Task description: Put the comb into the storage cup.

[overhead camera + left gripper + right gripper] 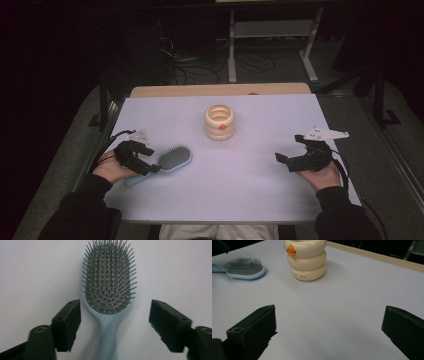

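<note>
A light blue hairbrush [172,159] lies bristles up on the white table at the left; its head [108,277] points away from my left gripper [145,162]. That gripper [115,320] is open, its jaws standing either side of the brush's neck [108,325] without touching it. A cream ringed holder [219,121] with an orange beak stands upright mid-table. My right gripper [292,150] is open and holds nothing, hovering over bare table at the right. From the right gripper view [328,332], the holder [305,260] is ahead and the brush [244,268] far left.
The white table top [240,175] has a wooden strip [220,90] along its far edge. Beyond it stand a metal frame [270,45] and cables on a dark floor. Bare surface lies between the two grippers.
</note>
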A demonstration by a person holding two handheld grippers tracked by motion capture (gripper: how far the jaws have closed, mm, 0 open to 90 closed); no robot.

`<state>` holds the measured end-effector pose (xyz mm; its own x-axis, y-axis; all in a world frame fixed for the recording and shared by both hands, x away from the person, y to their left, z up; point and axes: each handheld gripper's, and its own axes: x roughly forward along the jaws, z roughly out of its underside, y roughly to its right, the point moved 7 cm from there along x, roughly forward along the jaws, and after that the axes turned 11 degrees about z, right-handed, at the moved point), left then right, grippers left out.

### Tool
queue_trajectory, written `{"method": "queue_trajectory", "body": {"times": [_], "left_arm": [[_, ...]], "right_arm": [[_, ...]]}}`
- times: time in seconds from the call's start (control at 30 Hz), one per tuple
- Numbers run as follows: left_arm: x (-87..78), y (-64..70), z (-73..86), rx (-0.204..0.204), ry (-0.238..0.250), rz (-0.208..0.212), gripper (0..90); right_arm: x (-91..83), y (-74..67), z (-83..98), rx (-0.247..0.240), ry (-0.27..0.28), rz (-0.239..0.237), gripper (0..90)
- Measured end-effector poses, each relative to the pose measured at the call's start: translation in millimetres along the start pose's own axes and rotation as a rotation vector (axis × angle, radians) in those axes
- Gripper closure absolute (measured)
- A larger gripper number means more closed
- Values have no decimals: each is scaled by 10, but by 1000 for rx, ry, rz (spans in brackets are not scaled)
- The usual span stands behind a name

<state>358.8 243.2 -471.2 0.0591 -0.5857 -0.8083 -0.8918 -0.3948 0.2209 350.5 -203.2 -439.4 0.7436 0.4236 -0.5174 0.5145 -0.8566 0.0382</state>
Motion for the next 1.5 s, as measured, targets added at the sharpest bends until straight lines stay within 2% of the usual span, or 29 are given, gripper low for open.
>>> {"method": "queue_trajectory", "body": {"times": [0.07, 0.13, 0.27, 0.37, 0.43, 0.5, 0.6, 0.77, 0.8, 0.9, 1.07, 1.17, 1.33, 1.5], "left_arm": [[36, -13, 22, -9, -16, 9, 158], [69, -24, 45, -24, -26, 11, 142], [139, -65, 100, -59, -57, 39, 42], [190, -89, 138, -64, -80, 46, 23], [216, -104, 160, -56, -101, 33, 23], [234, -111, 175, -63, -109, 50, 24], [249, -126, 201, -63, -124, 46, 27], [257, -117, 221, -69, -125, 66, 86], [256, -120, 225, -69, -127, 68, 125], [253, -125, 234, -67, -133, 65, 150], [269, -125, 254, -48, -154, 49, 253], [270, -111, 249, -45, -139, 66, 322], [263, -122, 266, -36, -143, 50, 406], [241, -134, 285, -35, -129, 27, 537]], "right_arm": [[1, 0, 0, -1, 0, -1, 0], [1, 1, 1, 0, 0, -1, 0], [5, -1, 3, -1, -3, -1, 0], [3, -1, 2, -1, -3, -1, 0], [3, 2, 1, -1, -1, -1, 0], [4, 2, 2, -1, -1, -2, 0], [3, 0, 3, -2, -3, -2, 0], [4, 2, 3, -3, -4, 0, 0], [5, 0, 3, -3, -4, 0, 0], [4, 1, 4, -4, -4, 1, 0], [3, 1, 2, -4, -3, 1, 0], [3, 2, 3, -4, -3, 2, 0], [5, 1, 5, -5, -4, 1, 0], [5, 2, 5, -5, -5, 2, 0]]}}
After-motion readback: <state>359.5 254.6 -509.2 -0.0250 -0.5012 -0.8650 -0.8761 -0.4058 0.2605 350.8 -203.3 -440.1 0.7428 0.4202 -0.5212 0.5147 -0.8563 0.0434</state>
